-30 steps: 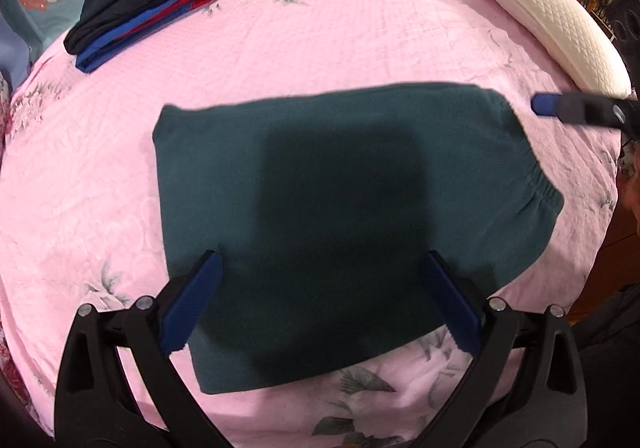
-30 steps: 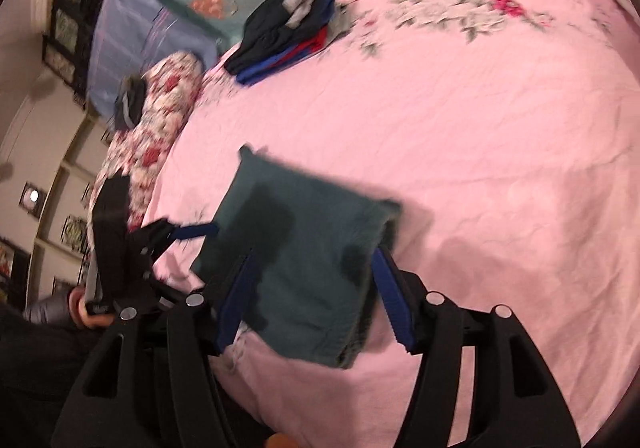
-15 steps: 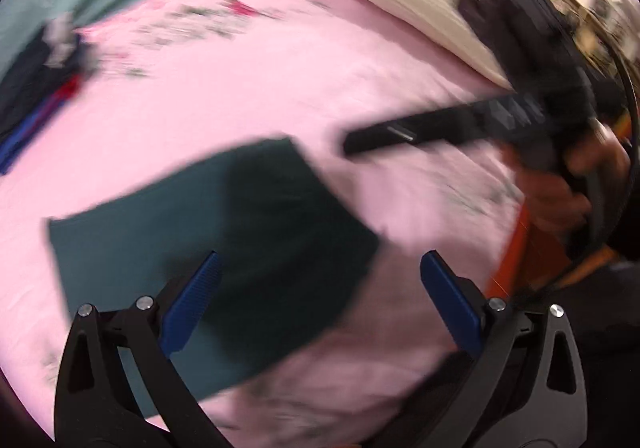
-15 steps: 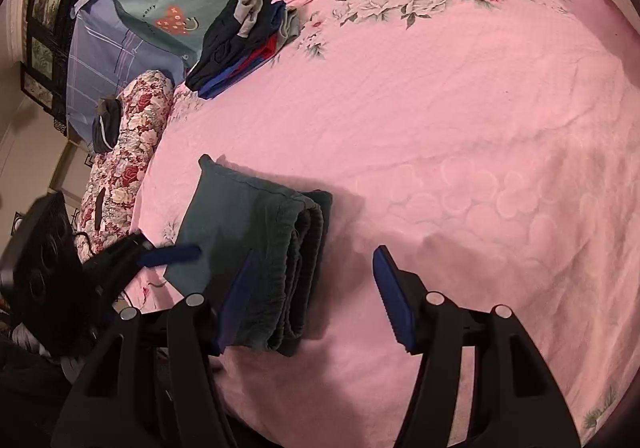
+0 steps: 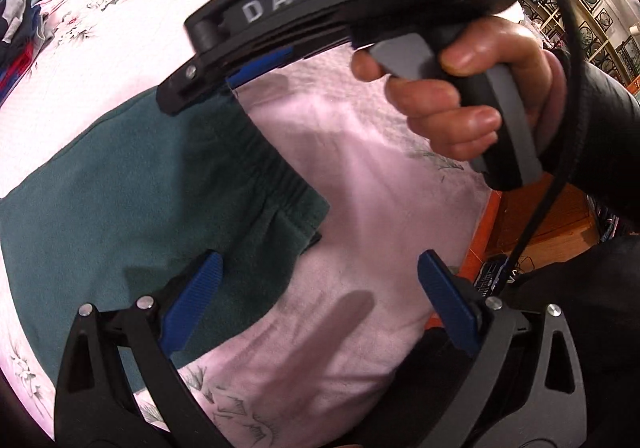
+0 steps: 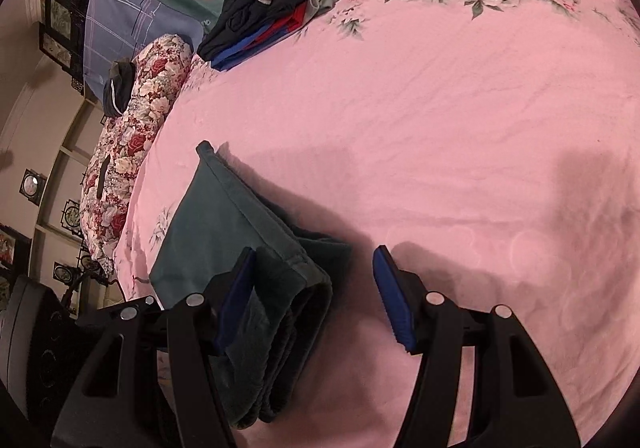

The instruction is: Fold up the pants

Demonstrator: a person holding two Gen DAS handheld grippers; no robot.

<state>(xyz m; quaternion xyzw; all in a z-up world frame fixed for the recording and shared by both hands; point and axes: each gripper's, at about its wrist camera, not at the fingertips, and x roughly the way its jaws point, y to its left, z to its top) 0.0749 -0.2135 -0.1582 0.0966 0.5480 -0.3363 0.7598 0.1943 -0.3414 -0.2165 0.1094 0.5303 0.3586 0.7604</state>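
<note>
Pants (image 6: 224, 232), folded, lie on pink bedspread (image 6: 440, 128); right gripper (image 6: 312, 296) and left gripper (image 5: 320, 300) above them, both parted, holding nothing.

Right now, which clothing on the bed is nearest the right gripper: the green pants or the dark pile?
The folded green pants, lying right at the right gripper, its open jaws straddling their rolled edge. The dark pile with red and blue layers sits far up the pink bedspread.

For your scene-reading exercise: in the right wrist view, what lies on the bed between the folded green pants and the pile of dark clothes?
Only bare pink bedspread separates the green pants from the pile of dark clothes.
</note>
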